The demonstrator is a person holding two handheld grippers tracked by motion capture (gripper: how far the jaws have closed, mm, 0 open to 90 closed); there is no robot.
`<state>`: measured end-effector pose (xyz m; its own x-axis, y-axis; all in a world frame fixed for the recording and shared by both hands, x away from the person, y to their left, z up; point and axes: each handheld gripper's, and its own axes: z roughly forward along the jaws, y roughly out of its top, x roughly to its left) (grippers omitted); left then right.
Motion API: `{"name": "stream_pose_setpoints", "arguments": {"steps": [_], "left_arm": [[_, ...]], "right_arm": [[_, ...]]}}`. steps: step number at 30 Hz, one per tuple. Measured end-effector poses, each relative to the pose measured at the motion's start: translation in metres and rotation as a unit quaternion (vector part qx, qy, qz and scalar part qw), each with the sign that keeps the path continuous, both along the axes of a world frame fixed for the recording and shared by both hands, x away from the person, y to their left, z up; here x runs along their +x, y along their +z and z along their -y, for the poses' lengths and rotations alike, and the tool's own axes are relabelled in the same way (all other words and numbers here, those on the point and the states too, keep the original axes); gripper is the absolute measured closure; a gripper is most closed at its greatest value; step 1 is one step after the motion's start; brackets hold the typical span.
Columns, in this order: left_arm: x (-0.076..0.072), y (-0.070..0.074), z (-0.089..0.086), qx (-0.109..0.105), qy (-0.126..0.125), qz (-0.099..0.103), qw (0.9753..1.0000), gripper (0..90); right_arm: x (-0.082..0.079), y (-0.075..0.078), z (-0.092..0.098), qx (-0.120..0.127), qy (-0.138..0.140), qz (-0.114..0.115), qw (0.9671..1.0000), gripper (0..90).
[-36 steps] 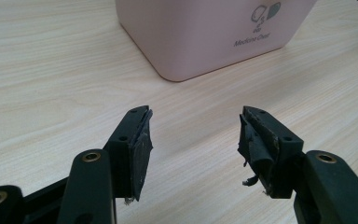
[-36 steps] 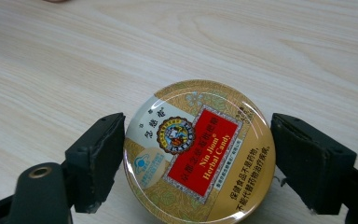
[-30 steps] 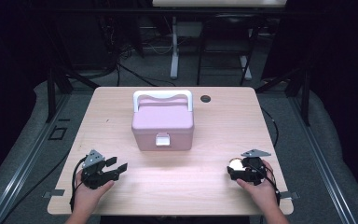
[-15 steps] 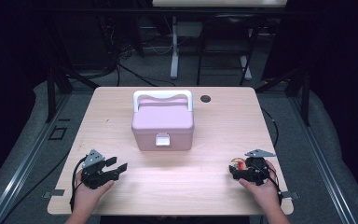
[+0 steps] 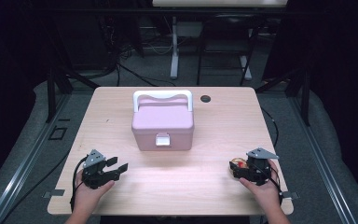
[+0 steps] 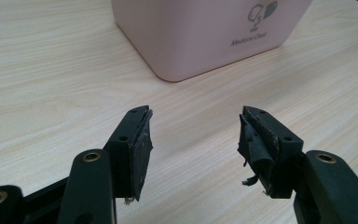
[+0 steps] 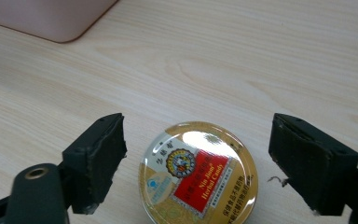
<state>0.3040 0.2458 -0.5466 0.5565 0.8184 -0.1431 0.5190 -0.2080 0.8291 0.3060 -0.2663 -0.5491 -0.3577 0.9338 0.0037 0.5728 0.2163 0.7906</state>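
Pink box [image 6: 205, 32], left gripper view: side wall reads "Medicine Chest" in small grey print, w/ a grey round emblem just above it; box stands mid-table toward the far edge; round gold tin [image 7: 198, 175], right gripper view, near the table's front right corner: red panel on lid reads "Nin Jiom Herbal Candy"; Chinese characters on a white band beside a round crest; smaller print below the red panel too small to read.
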Motion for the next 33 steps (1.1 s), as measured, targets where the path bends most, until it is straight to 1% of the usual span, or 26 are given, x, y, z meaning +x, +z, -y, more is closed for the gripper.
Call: {"name": "stream_pose_setpoints", "arguments": {"steps": [3, 5, 7, 9, 10, 11, 13, 15, 17, 19, 22, 24, 25, 26, 28, 31, 33], "left_arm": [[0.000, 0.002, -0.001, -0.013, -0.004, -0.008, 0.9999, 43.4], [0.001, 0.003, -0.003, -0.029, -0.001, -0.013, 0.9995, 43.5], [0.003, 0.005, -0.005, -0.039, 0.006, -0.017, 0.9991, 43.4], [0.006, 0.010, -0.007, -0.047, 0.012, -0.024, 0.9985, 43.5], [0.007, 0.012, -0.008, -0.056, 0.011, -0.026, 0.9980, 43.6], [0.008, 0.014, -0.008, -0.058, 0.013, -0.025, 0.9979, 43.7], [0.010, 0.019, -0.008, -0.057, 0.017, -0.020, 0.9980, 43.8], [0.012, 0.023, -0.008, -0.059, 0.014, -0.017, 0.9980, 43.8], [0.013, 0.028, -0.007, -0.056, 0.012, -0.015, 0.9983, 43.8], [0.015, 0.033, -0.006, -0.059, 0.004, -0.011, 0.9982, 45.1], [0.019, 0.043, -0.004, -0.057, -0.001, -0.002, 0.9983, 47.1], [0.022, 0.049, -0.003, -0.053, -0.002, 0.000, 0.9986, 49.0], [0.024, 0.051, -0.002, -0.052, 0.000, 0.005, 0.9987, 49.8], [0.026, 0.053, -0.001, -0.053, 0.001, 0.006, 0.9986, 50.6], [0.029, 0.057, -0.001, -0.054, 0.002, 0.006, 0.9985, 52.5], [0.034, 0.060, 0.000, -0.048, 0.004, 0.010, 0.9988, 55.8], [0.038, 0.062, 0.000, -0.035, 0.004, 0.011, 0.9993, 58.6]], "right_arm": [[-0.002, 0.002, -0.003, -0.002, 0.005, 0.012, 0.9999, 24.3], [-0.002, 0.005, -0.005, 0.002, 0.012, 0.013, 0.9998, 26.0], [-0.001, 0.009, -0.008, 0.014, 0.022, 0.011, 0.9996, 27.2], [-0.001, 0.012, -0.011, 0.016, 0.031, 0.008, 0.9994, 28.5], [0.001, 0.013, -0.013, 0.017, 0.040, 0.006, 0.9990, 31.5], [0.002, 0.015, -0.014, 0.016, 0.047, 0.004, 0.9988, 34.3], [0.003, 0.020, -0.017, 0.016, 0.048, 0.015, 0.9986, 38.2], [0.005, 0.025, -0.018, 0.026, 0.056, 0.014, 0.9980, 39.8], [0.007, 0.030, -0.019, 0.035, 0.060, 0.005, 0.9976, 41.7], [0.010, 0.034, -0.021, 0.038, 0.063, 0.004, 0.9973, 43.0], [0.014, 0.041, -0.025, 0.051, 0.073, 0.007, 0.9960, 44.0], [0.016, 0.046, -0.030, 0.047, 0.080, 0.014, 0.9956, 43.8], [0.017, 0.049, -0.033, 0.045, 0.083, 0.015, 0.9954, 43.9], [0.018, 0.051, -0.036, 0.044, 0.085, 0.017, 0.9952, 44.7], [0.020, 0.054, -0.042, 0.034, 0.089, 0.023, 0.9952, 47.3], [0.025, 0.058, -0.049, 0.038, 0.089, 0.027, 0.9950, 50.0], [0.030, 0.059, -0.053, 0.042, 0.089, 0.028, 0.9948, 54.2]]}}
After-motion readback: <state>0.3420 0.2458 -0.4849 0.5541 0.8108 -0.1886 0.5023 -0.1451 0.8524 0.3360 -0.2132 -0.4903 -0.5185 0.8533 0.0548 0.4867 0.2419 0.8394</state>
